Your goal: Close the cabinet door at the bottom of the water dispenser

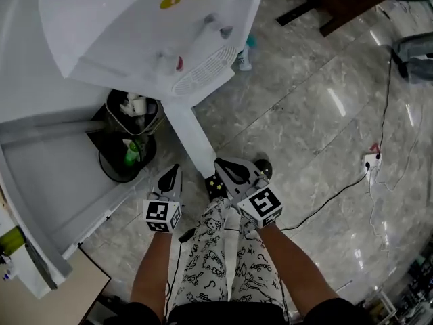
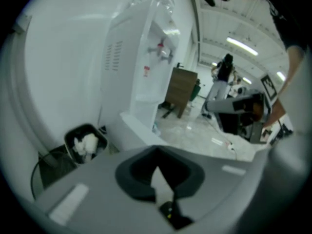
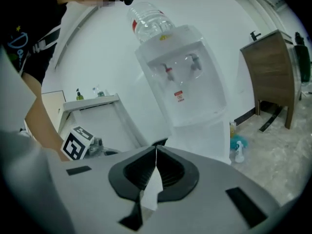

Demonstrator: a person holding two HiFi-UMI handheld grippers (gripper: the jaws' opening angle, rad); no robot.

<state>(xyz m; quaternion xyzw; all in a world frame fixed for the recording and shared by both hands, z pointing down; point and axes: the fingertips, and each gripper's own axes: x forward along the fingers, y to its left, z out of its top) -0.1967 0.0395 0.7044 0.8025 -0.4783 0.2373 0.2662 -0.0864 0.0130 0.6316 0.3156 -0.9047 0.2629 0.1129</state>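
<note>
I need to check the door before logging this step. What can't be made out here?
- Cabinet door's state: head view, the water dispenser top overhangs it.
- Dispenser's lower front: right gripper view, the right gripper body covers it.
- Bin contents: left gripper view, too blurred.

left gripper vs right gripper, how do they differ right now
The left gripper hangs beside the trash bin; the right gripper sits at the end of the white panel jutting from the water dispenser. The left gripper's view takes the dispenser from its side, the right gripper's faces its taps. Shared: both grippers' jaws are together, holding nothing.
</note>
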